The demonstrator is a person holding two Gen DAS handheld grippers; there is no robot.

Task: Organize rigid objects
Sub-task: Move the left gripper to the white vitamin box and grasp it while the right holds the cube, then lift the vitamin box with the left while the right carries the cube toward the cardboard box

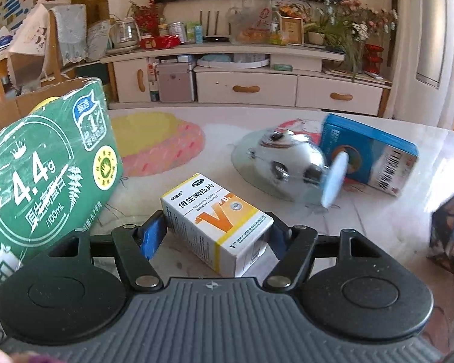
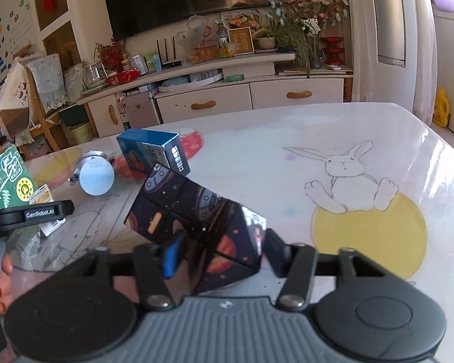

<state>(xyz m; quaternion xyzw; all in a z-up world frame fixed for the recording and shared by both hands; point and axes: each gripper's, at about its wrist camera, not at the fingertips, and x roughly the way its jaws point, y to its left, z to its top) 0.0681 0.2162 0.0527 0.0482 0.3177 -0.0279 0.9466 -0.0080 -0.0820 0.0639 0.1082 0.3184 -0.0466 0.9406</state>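
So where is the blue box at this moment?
The blue box lies on the table to the right in the left wrist view, just behind the blurred silver alarm clock. In the right wrist view it sits behind the space-print cube.

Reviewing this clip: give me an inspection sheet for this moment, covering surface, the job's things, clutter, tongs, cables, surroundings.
Surface: glossy white table printed with a rabbit and a yellow circle.
Job's things: vitamin box between the left tongs; space-print cube between the right tongs; blue box lying on the table; round silver object beside it, blurred; green milk carton at the left.
Clutter: cardboard box behind the carton.
Tongs: left tongs closed on the vitamin box; right tongs closed on the cube, which is tilted.
Cables: nothing seen.
Surroundings: TV cabinet with drawers, flowers, jars; dark TV above.
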